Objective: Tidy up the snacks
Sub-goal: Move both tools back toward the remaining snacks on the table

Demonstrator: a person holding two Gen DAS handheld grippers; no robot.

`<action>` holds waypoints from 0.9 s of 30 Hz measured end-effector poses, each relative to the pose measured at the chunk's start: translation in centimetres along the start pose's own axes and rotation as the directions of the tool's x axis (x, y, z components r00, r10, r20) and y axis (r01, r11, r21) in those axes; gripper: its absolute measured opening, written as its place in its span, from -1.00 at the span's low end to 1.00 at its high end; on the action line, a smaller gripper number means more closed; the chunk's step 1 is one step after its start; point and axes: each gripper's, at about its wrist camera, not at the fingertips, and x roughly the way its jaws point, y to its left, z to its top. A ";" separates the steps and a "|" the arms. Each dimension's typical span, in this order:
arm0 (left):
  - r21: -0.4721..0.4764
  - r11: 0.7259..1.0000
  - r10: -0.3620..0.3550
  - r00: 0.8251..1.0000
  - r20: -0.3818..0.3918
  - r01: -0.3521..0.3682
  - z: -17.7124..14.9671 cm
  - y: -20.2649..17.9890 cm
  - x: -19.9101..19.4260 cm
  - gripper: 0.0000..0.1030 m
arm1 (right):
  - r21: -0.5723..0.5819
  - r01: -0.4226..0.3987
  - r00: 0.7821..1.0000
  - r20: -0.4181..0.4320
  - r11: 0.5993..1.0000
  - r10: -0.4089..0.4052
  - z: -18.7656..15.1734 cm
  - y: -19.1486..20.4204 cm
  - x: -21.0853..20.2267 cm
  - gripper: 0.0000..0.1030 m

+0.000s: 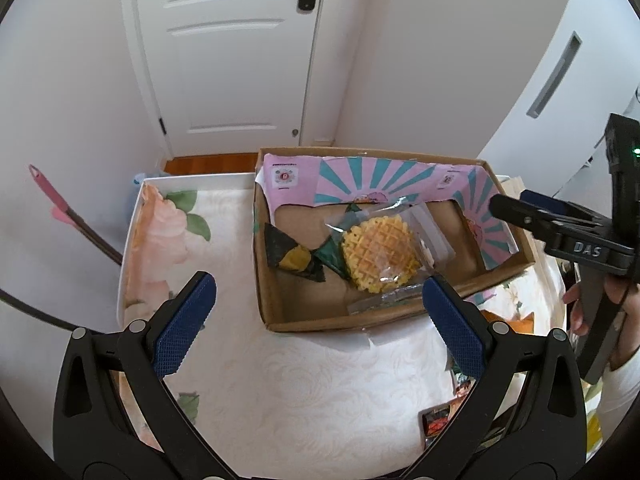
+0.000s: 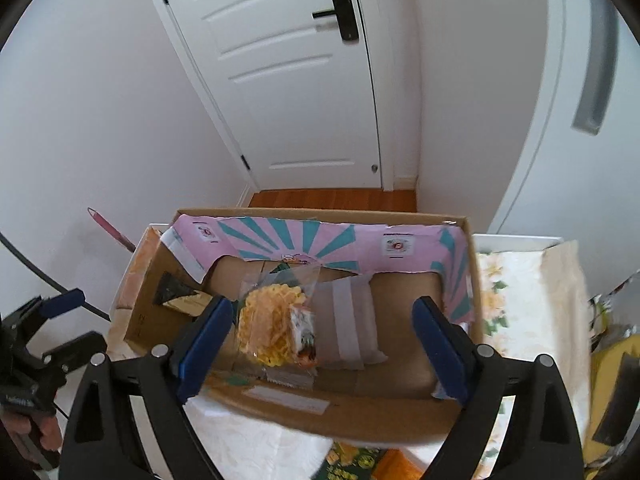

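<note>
Left wrist view shows the bagged waffle (image 1: 378, 254) in the cardboard box (image 1: 280, 312) on the table (image 1: 280, 380), beside dark triangular packets (image 1: 294, 256), the left gripper (image 1: 318, 320) wide open and empty, whereas the right wrist view blurs these and shows the right gripper (image 2: 320, 344) gaping, holding nothing

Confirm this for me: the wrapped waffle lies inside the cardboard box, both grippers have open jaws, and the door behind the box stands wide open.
One thing is wrong: the door is closed, as the right wrist view shows. The rest stands: the wrapped waffle lies inside the cardboard box, and the left gripper and right gripper both have open jaws.
</note>
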 end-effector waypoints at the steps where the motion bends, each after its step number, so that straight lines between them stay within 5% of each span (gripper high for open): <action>1: 0.002 1.000 -0.001 1.000 0.006 0.001 -0.1 0.0 -0.3 0.99 | -0.001 0.005 1.000 0.012 1.000 -0.005 -0.2 0.1 -0.7 0.73; 15: 0.028 0.997 -0.067 0.997 0.048 0.065 -3.1 -0.3 -4.1 0.99 | 0.074 0.047 0.990 0.133 0.996 -0.056 -4.2 -0.3 -9.5 0.74; 21: 0.019 0.995 -0.094 0.995 0.036 0.094 -4.7 -0.5 -4.5 0.99 | 0.095 0.095 0.985 0.132 0.991 -0.107 -6.6 -0.8 -11.2 0.98; 27: 0.013 0.995 -0.103 0.994 0.019 0.103 -6.4 -2.0 -4.9 0.99 | 0.045 0.154 0.983 0.090 0.987 -0.158 -8.0 -0.9 -12.1 0.98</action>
